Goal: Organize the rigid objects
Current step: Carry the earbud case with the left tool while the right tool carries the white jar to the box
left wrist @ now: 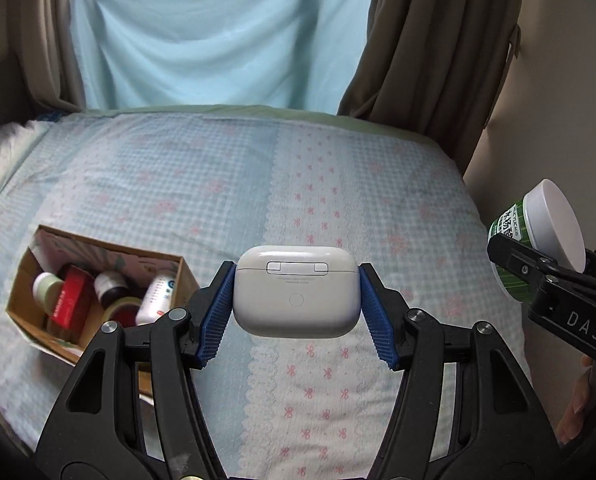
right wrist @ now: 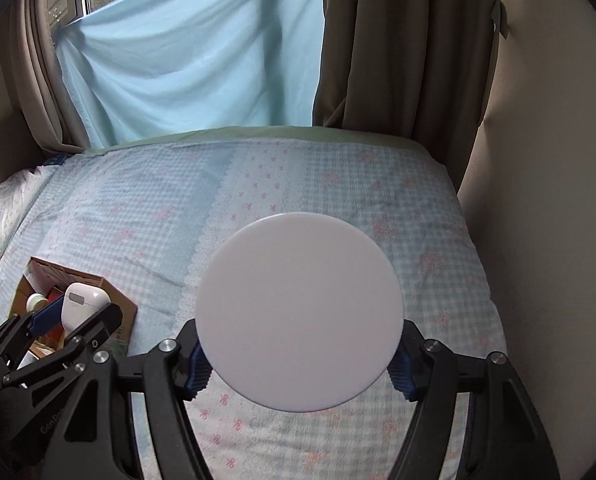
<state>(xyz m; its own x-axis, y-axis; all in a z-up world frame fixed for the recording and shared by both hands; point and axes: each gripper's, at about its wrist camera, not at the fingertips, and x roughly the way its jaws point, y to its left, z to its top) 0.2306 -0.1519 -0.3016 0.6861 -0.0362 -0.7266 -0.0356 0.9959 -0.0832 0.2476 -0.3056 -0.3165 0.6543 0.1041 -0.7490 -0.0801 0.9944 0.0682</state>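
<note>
My left gripper (left wrist: 296, 308) is clamping the smooth white plastic earbud case (left wrist: 296, 294) by its short ends, long axis across the pads, hinge facing me, light but slippery, while my right gripper (right wrist: 298, 364) is pinching the white-lidded green jar (right wrist: 298, 310), lid toward camera, both above the bed, right of the cardboard box (left wrist: 22, 300).

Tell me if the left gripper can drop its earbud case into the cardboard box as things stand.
Probably yes. The left gripper holds the white earbud case above the bed, the cardboard box sits open-topped to its left, and nothing lies between. The box is already crowded with bottles, though.
</note>
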